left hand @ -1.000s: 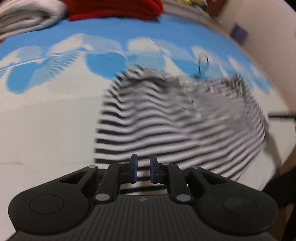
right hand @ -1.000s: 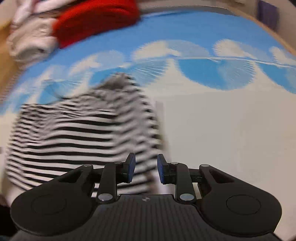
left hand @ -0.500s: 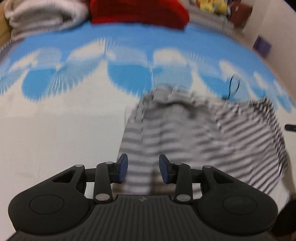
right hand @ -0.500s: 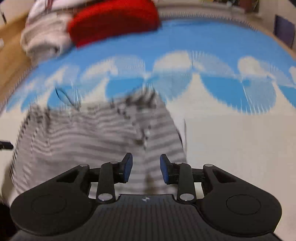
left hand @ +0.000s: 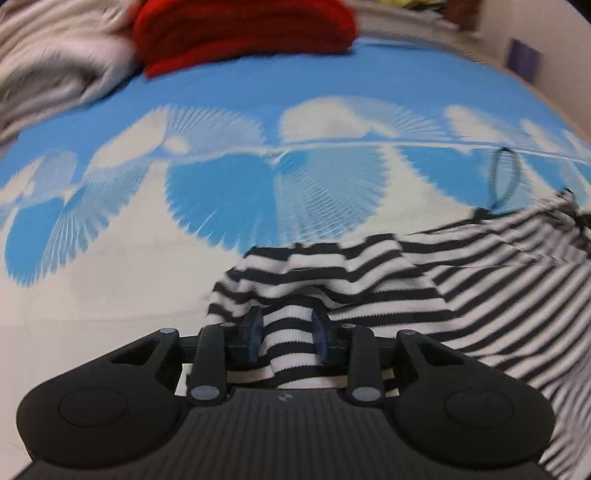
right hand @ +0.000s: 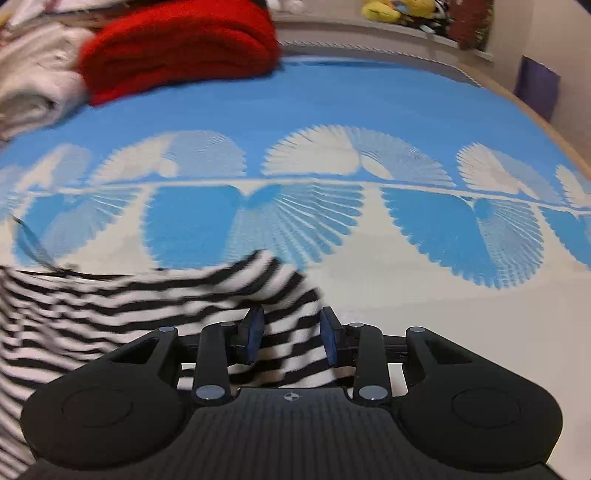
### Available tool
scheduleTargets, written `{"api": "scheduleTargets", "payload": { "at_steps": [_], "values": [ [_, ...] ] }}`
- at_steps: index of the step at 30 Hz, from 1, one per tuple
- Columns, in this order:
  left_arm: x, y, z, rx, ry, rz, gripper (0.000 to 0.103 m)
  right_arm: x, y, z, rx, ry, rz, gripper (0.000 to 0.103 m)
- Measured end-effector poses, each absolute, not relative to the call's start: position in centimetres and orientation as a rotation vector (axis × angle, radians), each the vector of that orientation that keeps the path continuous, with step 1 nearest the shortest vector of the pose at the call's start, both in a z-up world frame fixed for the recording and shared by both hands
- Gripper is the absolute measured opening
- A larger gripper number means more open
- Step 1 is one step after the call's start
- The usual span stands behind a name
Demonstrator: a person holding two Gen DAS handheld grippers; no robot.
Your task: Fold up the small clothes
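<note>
A black-and-white striped garment (left hand: 424, 280) lies on a blue-and-white patterned bedspread (left hand: 229, 192). In the left wrist view my left gripper (left hand: 287, 334) is open, its jaws standing either side of a bunched fold at the garment's left corner. In the right wrist view the same garment (right hand: 110, 306) spreads to the left, and my right gripper (right hand: 291, 332) is open with striped cloth between its jaws at the garment's right corner. A thin black strap loop (left hand: 502, 177) rises from the garment's far edge.
A folded red knit (left hand: 240, 29) and a pale grey-white pile (left hand: 51, 62) sit at the far side of the bed; they also show in the right wrist view, red knit (right hand: 177, 44). Soft toys (right hand: 399, 11) line a shelf behind. A purple box (right hand: 537, 85) stands at the right.
Both grippers have opened wider and moved forward over the garment's near corners. The garment now lies lower and closer in both views, with cloth between each pair of jaws.
</note>
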State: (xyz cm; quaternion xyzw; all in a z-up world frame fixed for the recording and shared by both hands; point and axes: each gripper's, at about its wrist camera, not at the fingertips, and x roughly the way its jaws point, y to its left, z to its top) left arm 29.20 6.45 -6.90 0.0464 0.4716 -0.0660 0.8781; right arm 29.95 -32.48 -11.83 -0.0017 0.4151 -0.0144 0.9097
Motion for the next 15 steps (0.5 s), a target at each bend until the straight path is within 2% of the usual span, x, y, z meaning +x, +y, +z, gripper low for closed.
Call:
{"api": "scheduleTargets", "payload": {
  "at_steps": [3, 7, 9, 11, 13, 15],
  "values": [
    [30.4, 6.6, -7.8, 0.079, 0.998, -0.117, 0.035, 31.6, -33.0, -13.7, -0.032, 0.930, -0.102, 0.035],
    [30.9, 7.5, -7.9, 0.006, 1.069, -0.143, 0.046, 32.5, -33.9, -14.8, 0.022, 0.969, -0.122, 0.036],
    [30.7, 8.3, -6.8, -0.046, 1.095, -0.153, 0.046, 32.3, -33.9, -14.4, 0.023, 0.958, -0.123, 0.036],
    [29.7, 9.4, -4.3, -0.086, 1.019, -0.148, 0.048, 31.6, -34.2, -13.3, 0.045, 0.925, -0.126, 0.036],
    [28.5, 10.4, -2.5, -0.128, 0.956, -0.182, 0.055, 30.9, -34.6, -11.9, 0.069, 0.876, -0.137, 0.036],
    [27.5, 11.0, -1.7, -0.148, 0.937, -0.219, 0.055, 30.0, -35.0, -10.4, 0.096, 0.820, -0.150, 0.039]
  ]
}}
